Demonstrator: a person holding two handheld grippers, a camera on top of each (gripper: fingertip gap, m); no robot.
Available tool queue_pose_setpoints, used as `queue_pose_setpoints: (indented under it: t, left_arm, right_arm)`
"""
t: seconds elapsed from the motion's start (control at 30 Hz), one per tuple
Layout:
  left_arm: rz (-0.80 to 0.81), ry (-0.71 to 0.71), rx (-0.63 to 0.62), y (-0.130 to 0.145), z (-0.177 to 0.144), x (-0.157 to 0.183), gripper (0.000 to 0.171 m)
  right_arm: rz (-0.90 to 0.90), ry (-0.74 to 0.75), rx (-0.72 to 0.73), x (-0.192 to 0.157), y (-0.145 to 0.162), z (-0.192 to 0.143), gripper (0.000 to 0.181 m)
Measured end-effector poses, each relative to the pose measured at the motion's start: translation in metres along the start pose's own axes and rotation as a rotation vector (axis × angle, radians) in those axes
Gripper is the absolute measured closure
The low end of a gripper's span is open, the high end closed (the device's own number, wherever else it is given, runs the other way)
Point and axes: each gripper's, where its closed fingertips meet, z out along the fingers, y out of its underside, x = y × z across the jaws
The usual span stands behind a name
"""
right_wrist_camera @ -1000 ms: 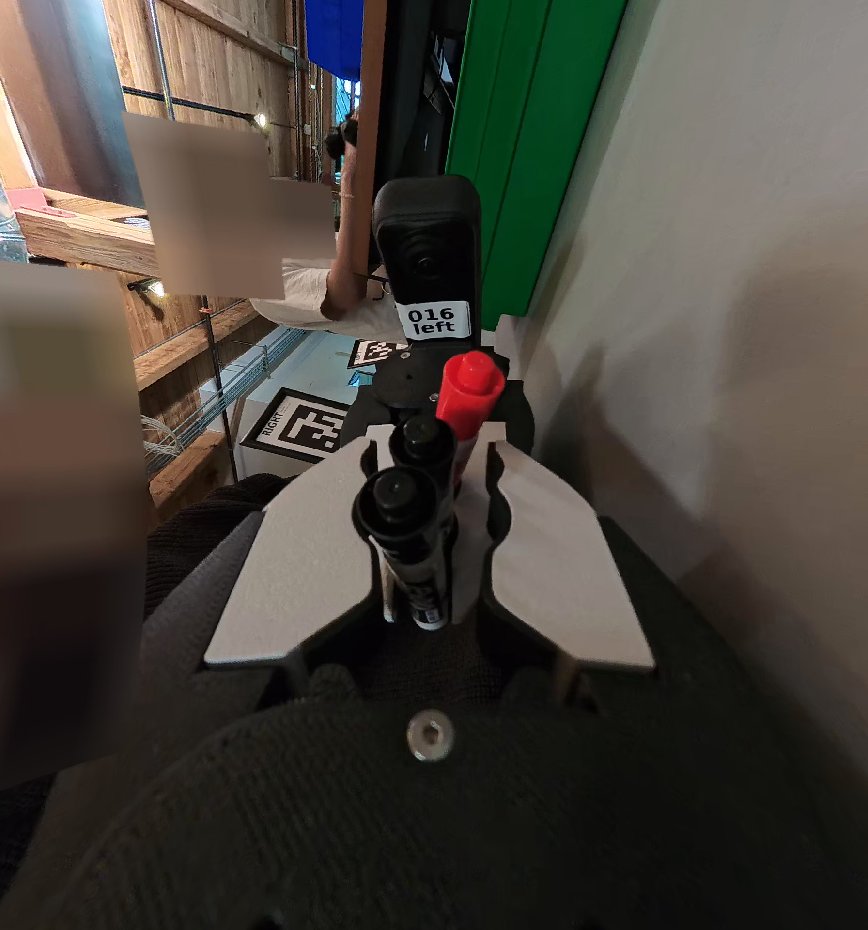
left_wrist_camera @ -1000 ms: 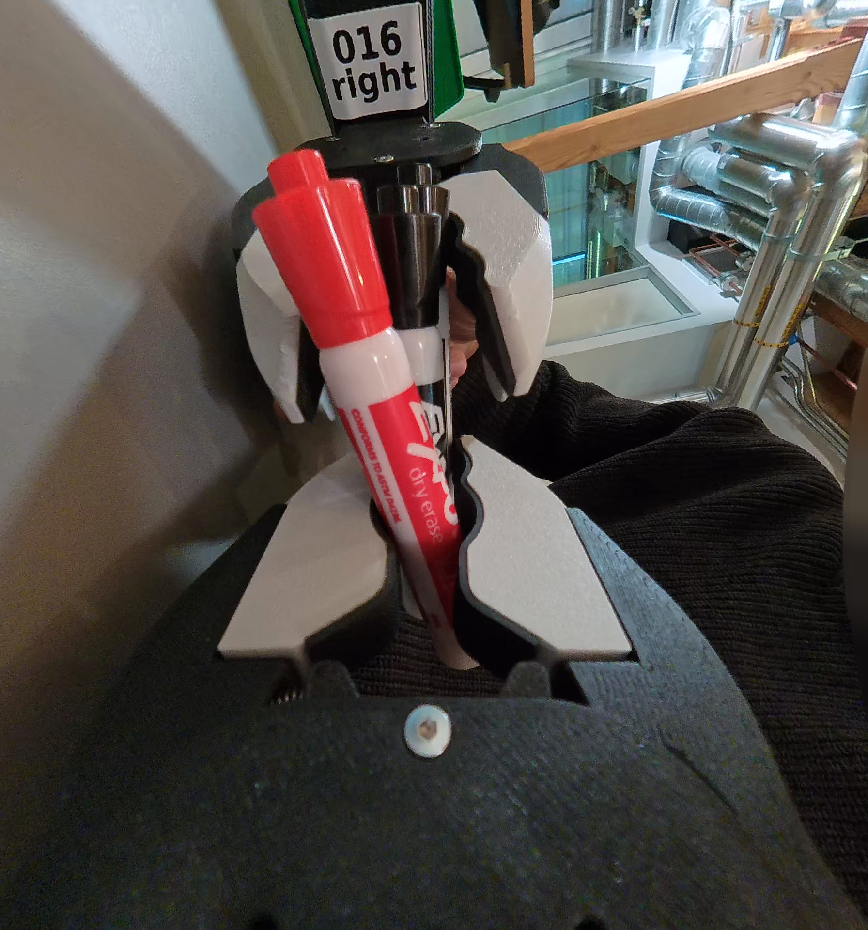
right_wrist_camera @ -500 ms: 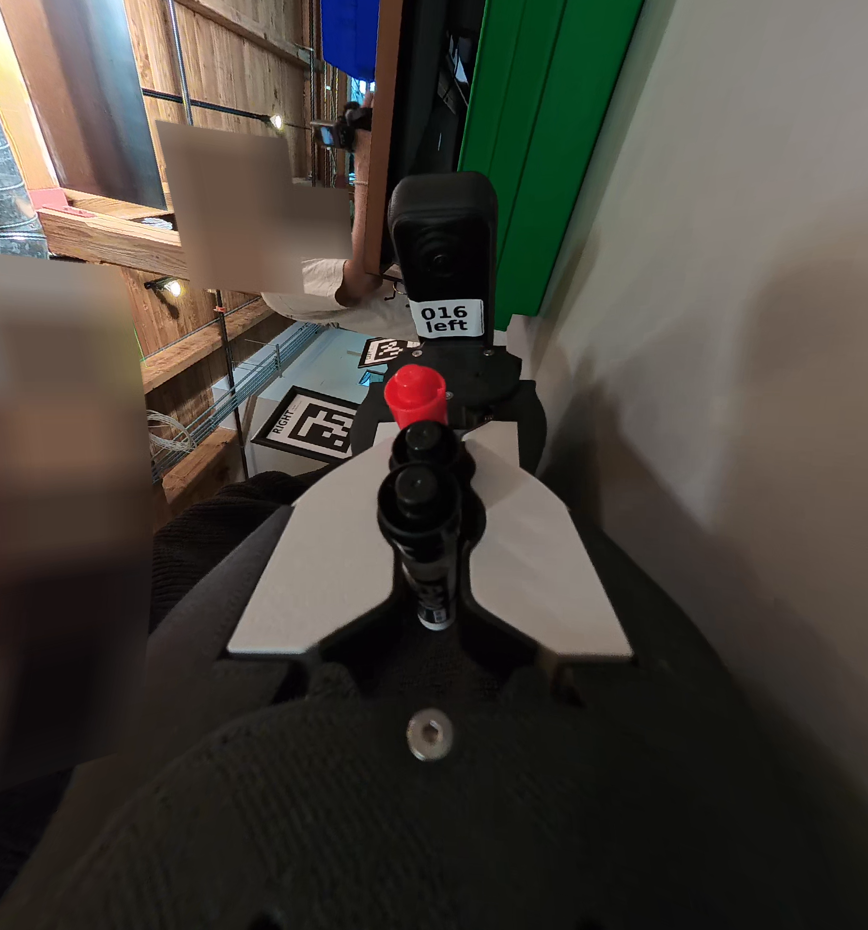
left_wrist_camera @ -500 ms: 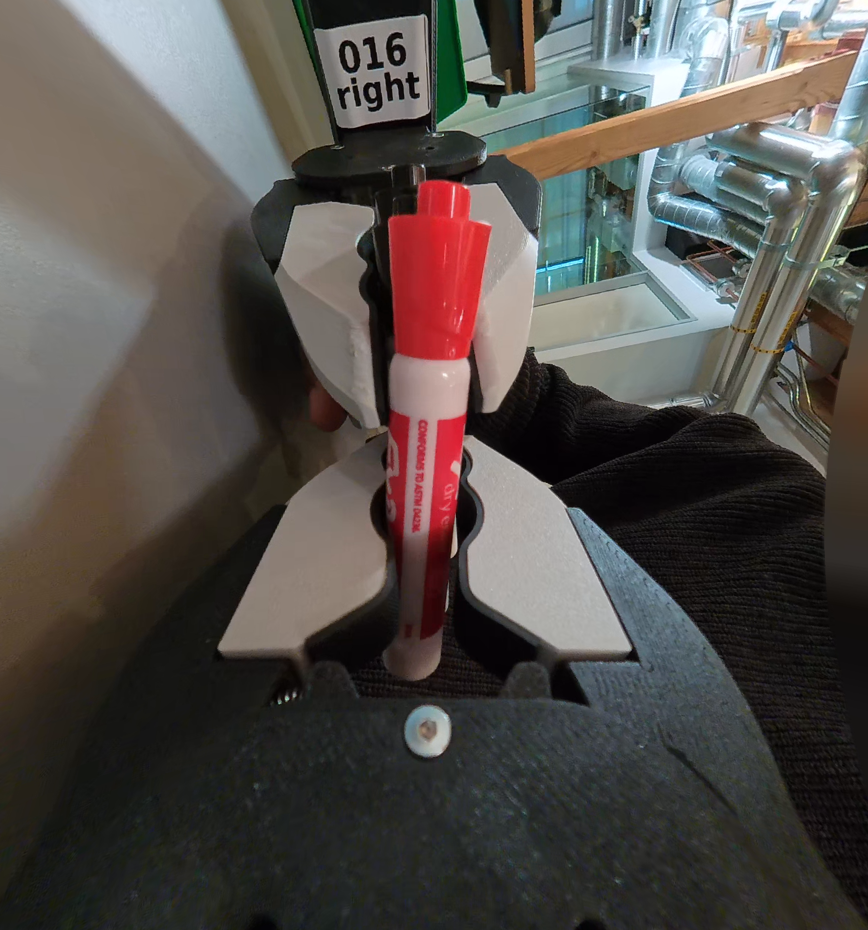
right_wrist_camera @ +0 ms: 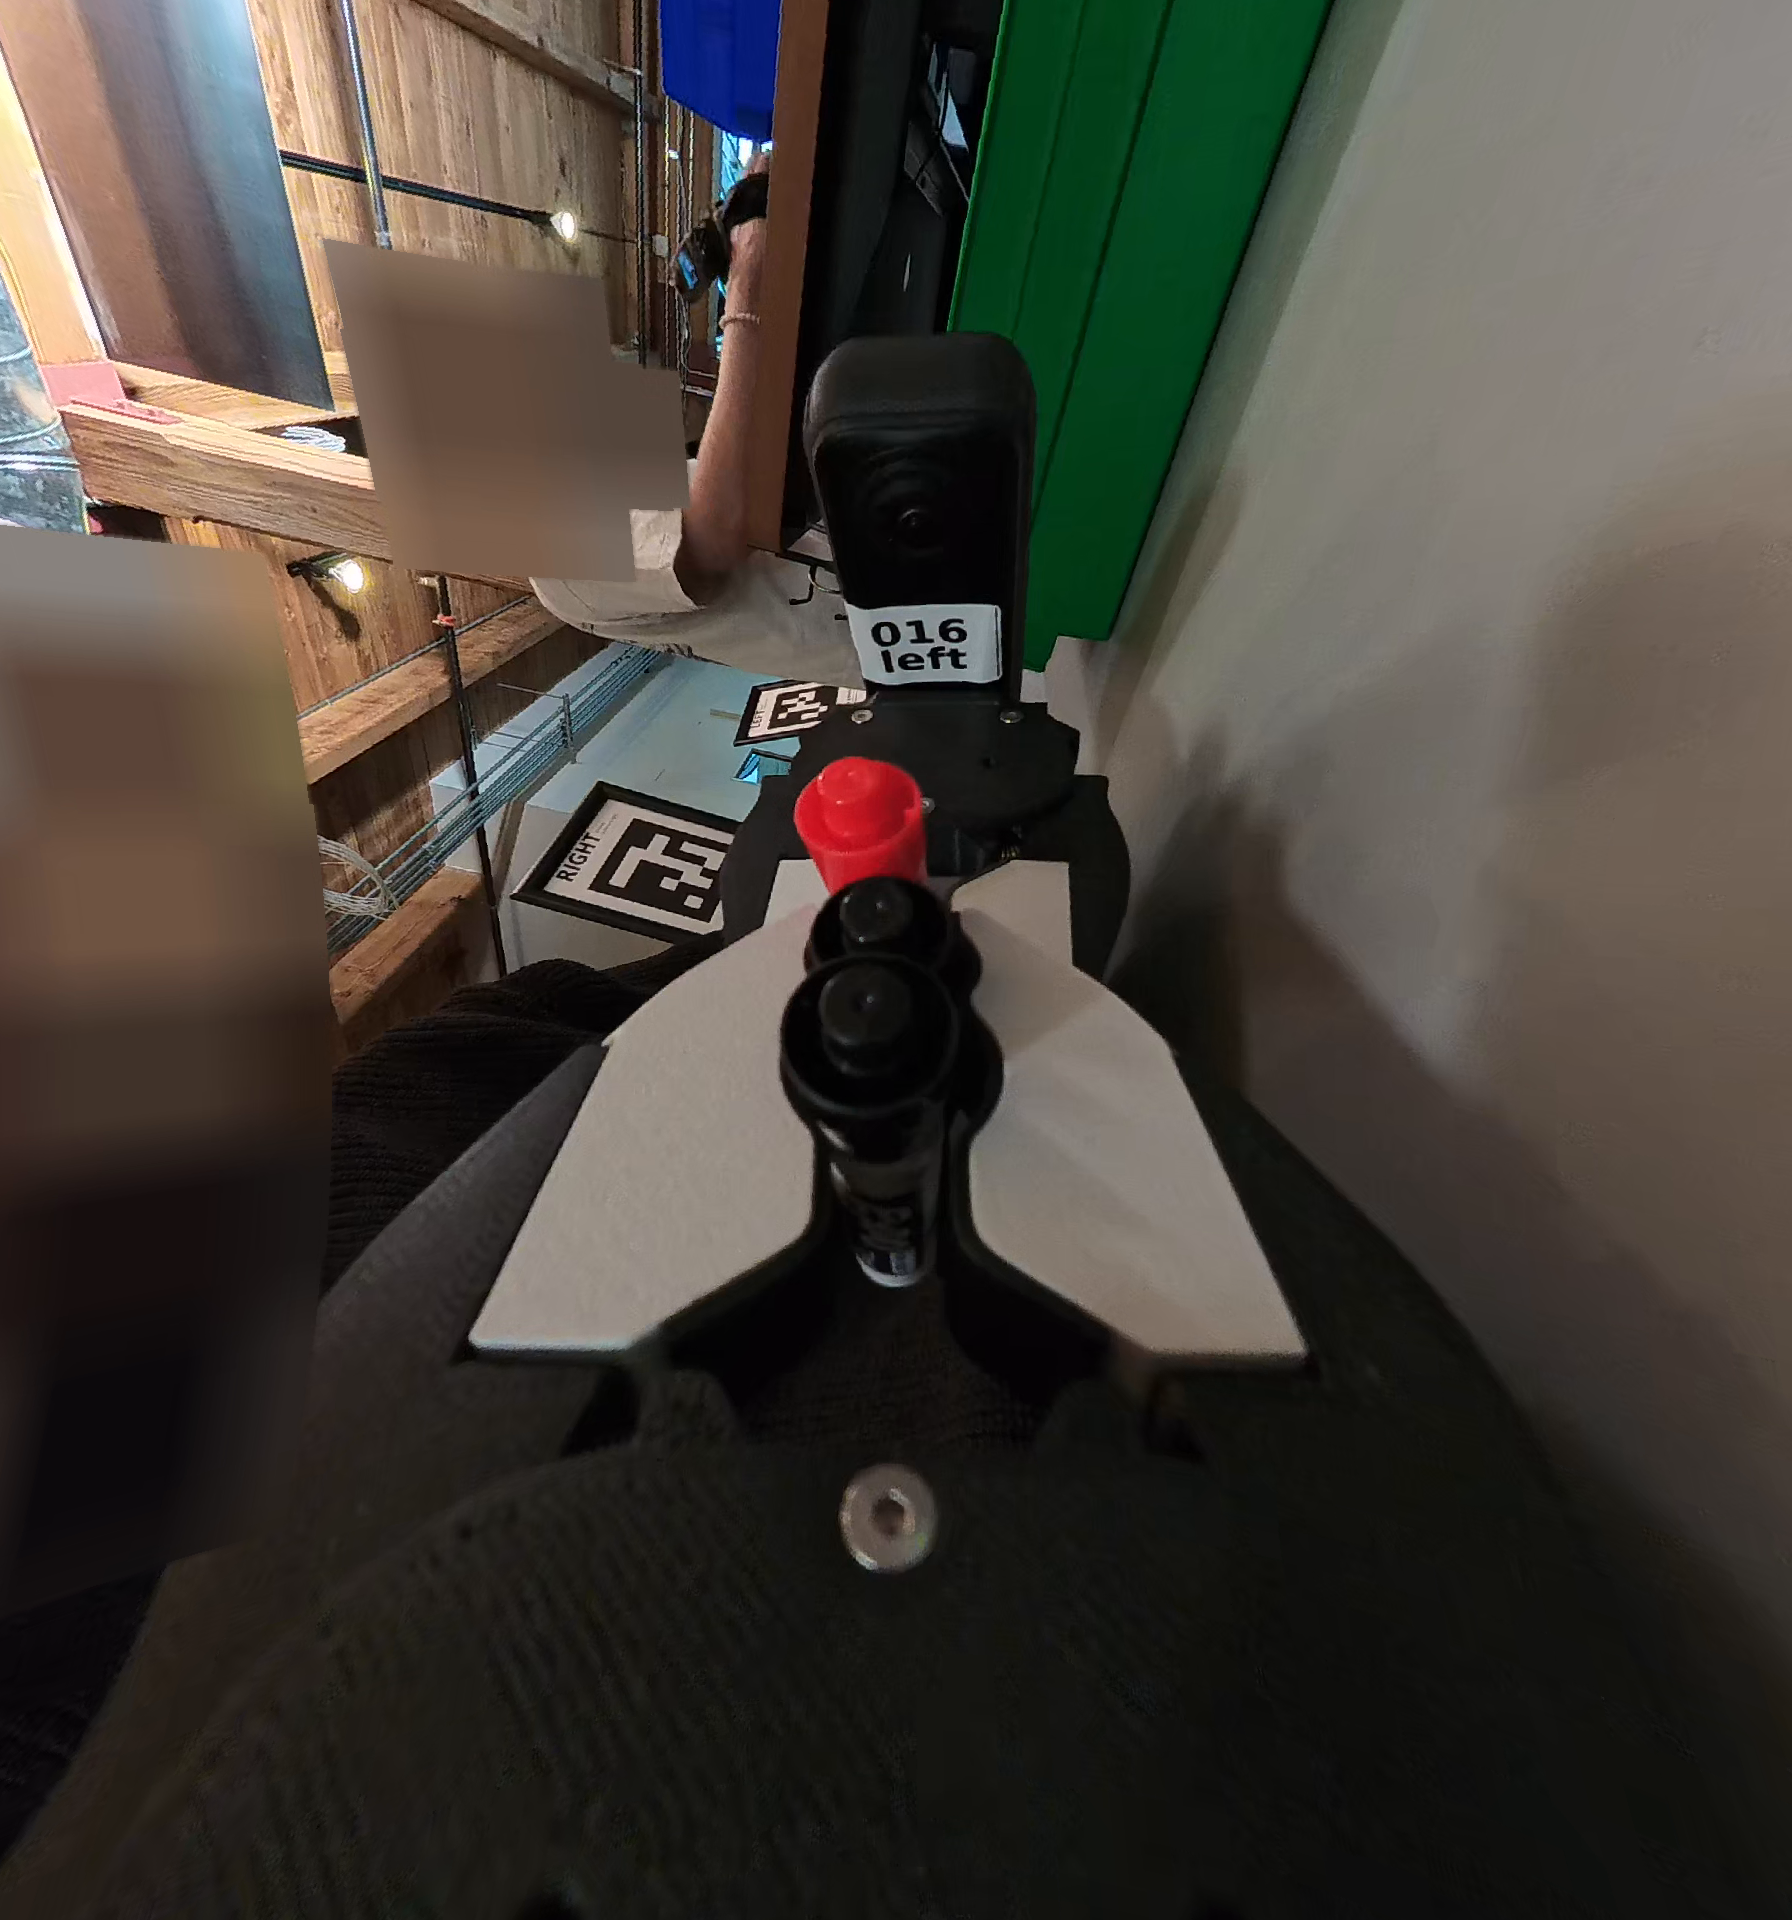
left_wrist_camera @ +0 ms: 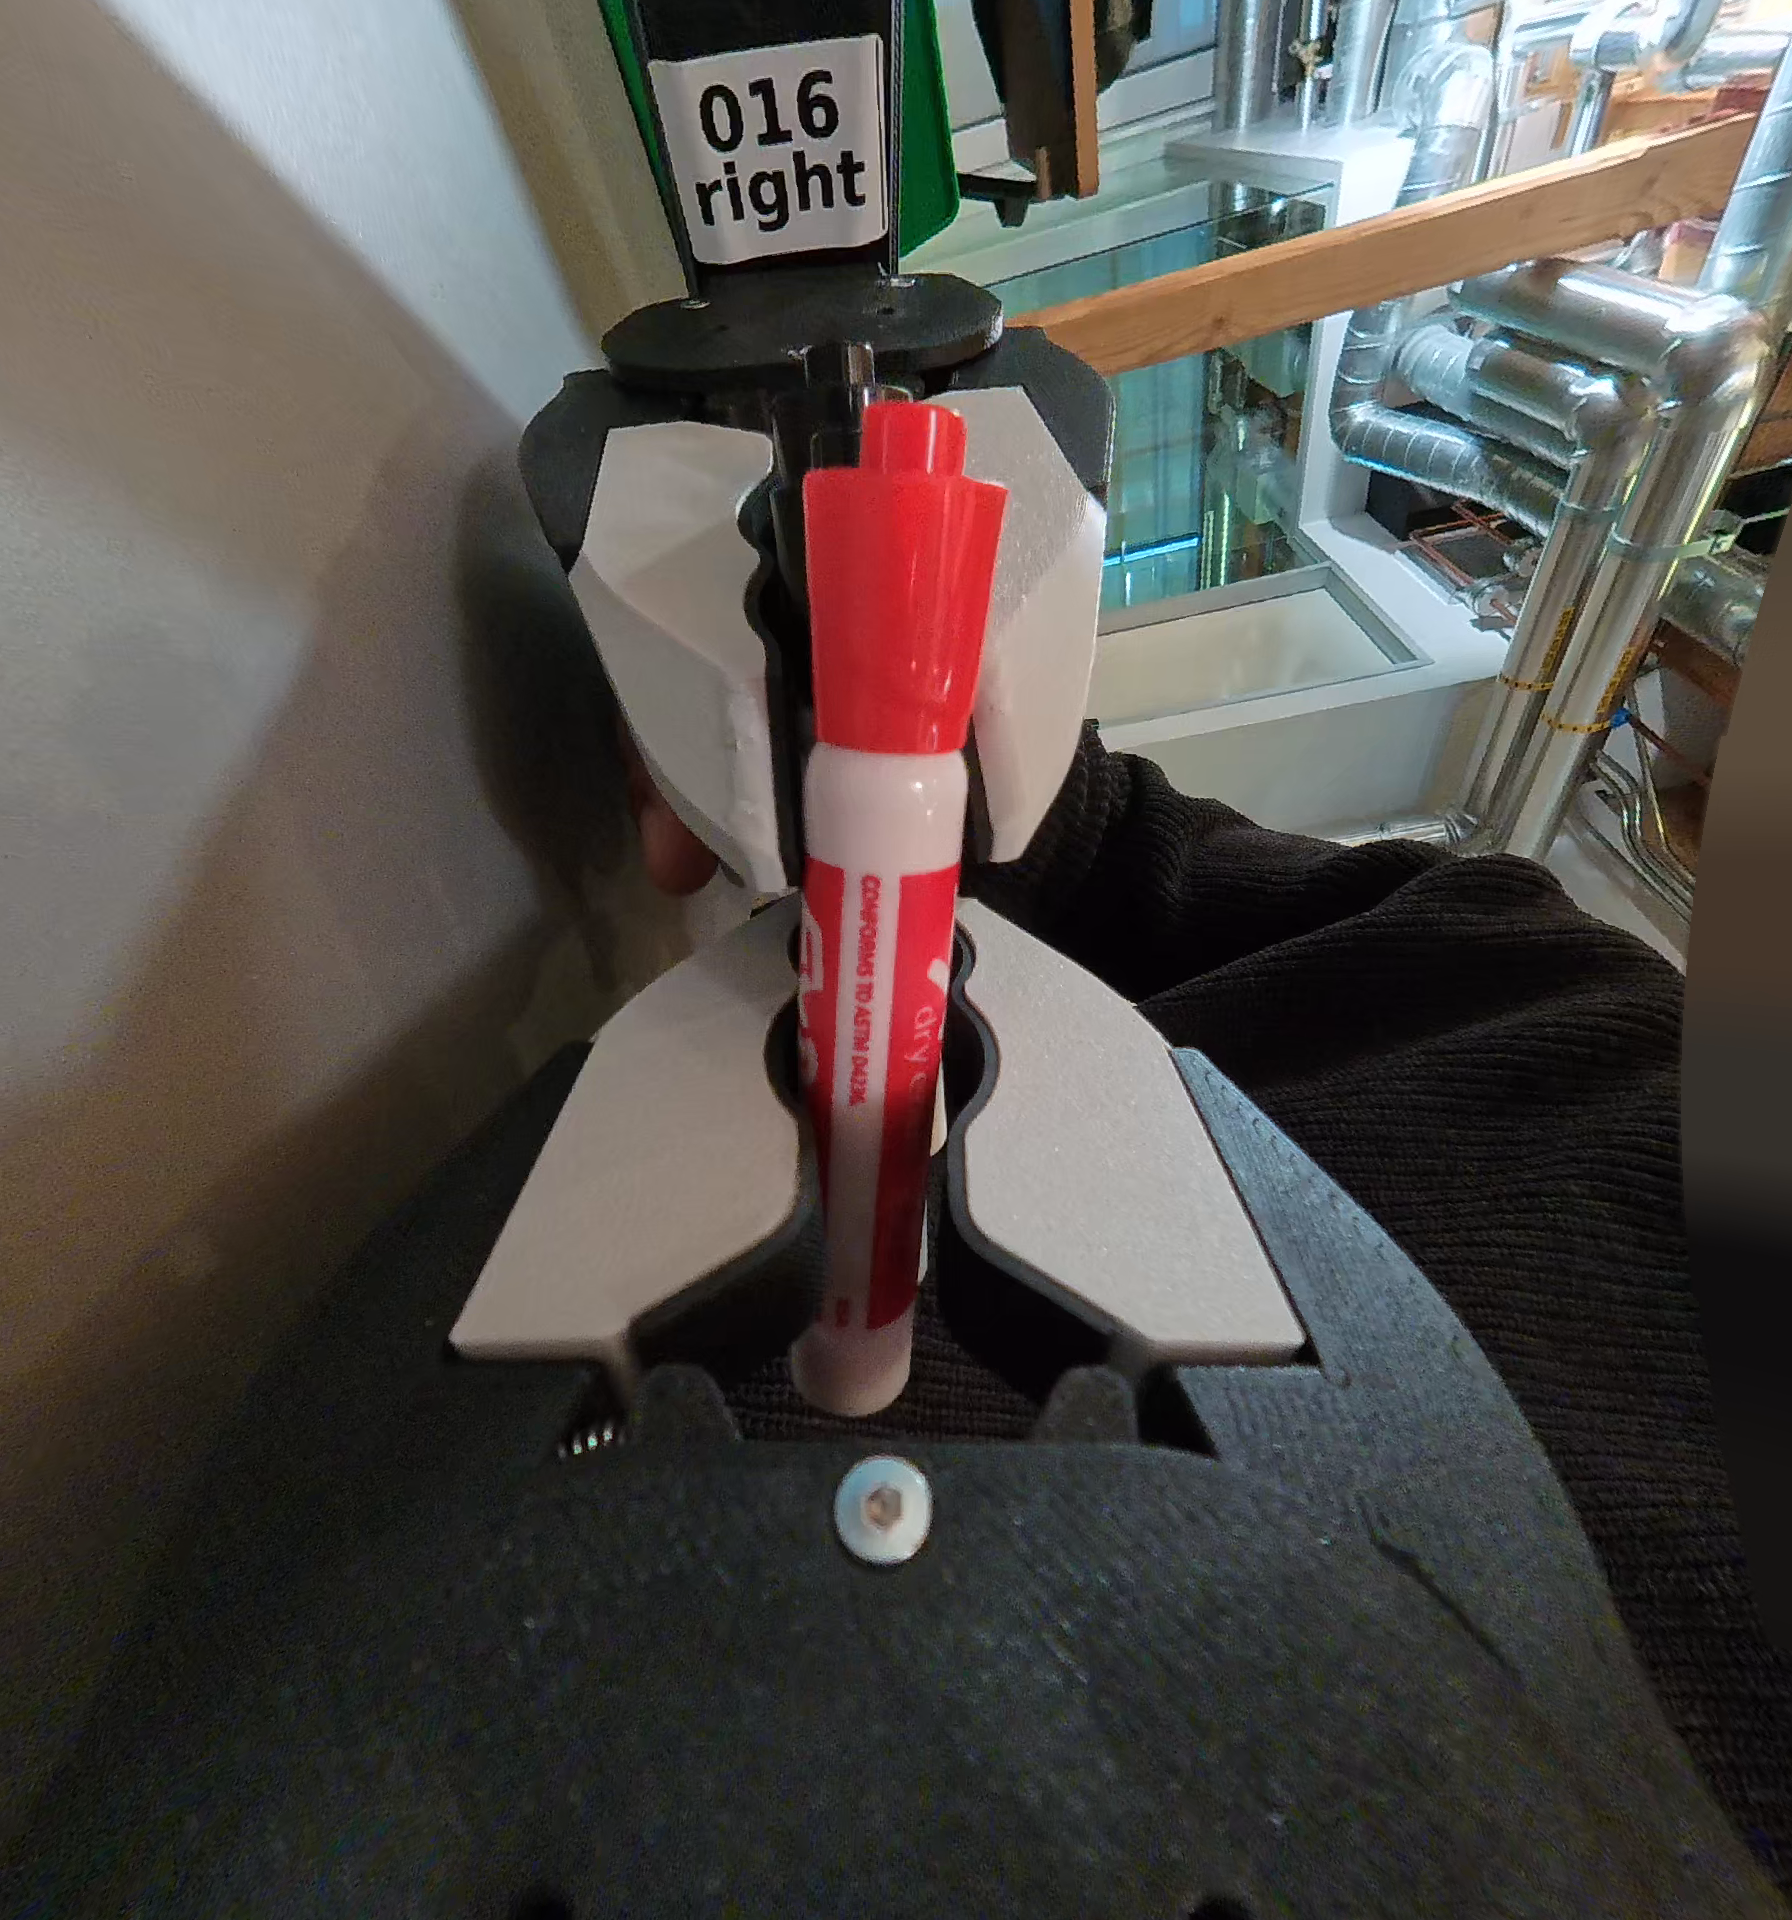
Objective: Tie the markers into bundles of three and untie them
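Note:
Three markers are held as one bundle between my two grippers, which face each other. In the left wrist view the red marker (left_wrist_camera: 892, 644) is in front and a black marker (left_wrist_camera: 819, 436) peeks out behind its cap. My left gripper (left_wrist_camera: 876, 935) is shut on the barrels. The right gripper (left_wrist_camera: 881, 831) is shut on the cap end. In the right wrist view my right gripper (right_wrist_camera: 887, 935) is shut around two black caps (right_wrist_camera: 871, 1039), with the red cap (right_wrist_camera: 856, 821) beyond them and the left gripper (right_wrist_camera: 902, 873) behind. I see no band or tie.
A plain grey surface (left_wrist_camera: 144, 623) lies close along one side of both grippers. A black knit sleeve (left_wrist_camera: 1391, 1039) lies under them. A wooden rail (left_wrist_camera: 1391, 229) and metal pipes (left_wrist_camera: 1598, 416) are far off. A green panel (right_wrist_camera: 1079, 312), tag boards (right_wrist_camera: 653, 862) and a person (right_wrist_camera: 726, 582) are behind. About 6 centimeters separates my left fingertips from my right.
The right gripper's fingers have closed in on the cap end. The markers have swung from tilted and fanned to straight and stacked, so the red one now hides the black ones in the left wrist view.

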Motion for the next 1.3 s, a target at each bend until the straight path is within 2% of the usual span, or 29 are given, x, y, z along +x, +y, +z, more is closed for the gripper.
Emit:
queue_pose_setpoints:
  t: [0.83, 1.3]
  left_arm:
    - [0.006, 0.0, -0.001, 0.0, 0.0, 0.0, 0.152]
    - [0.007, -0.004, 0.066, -0.012, -0.008, 0.0, 0.152]
  right_arm:
    - [0.026, 0.007, 0.036, 0.002, -0.006, -0.003, 0.142]
    - [-0.075, 0.093, 0.129, 0.0, -0.031, -0.03, 0.121]
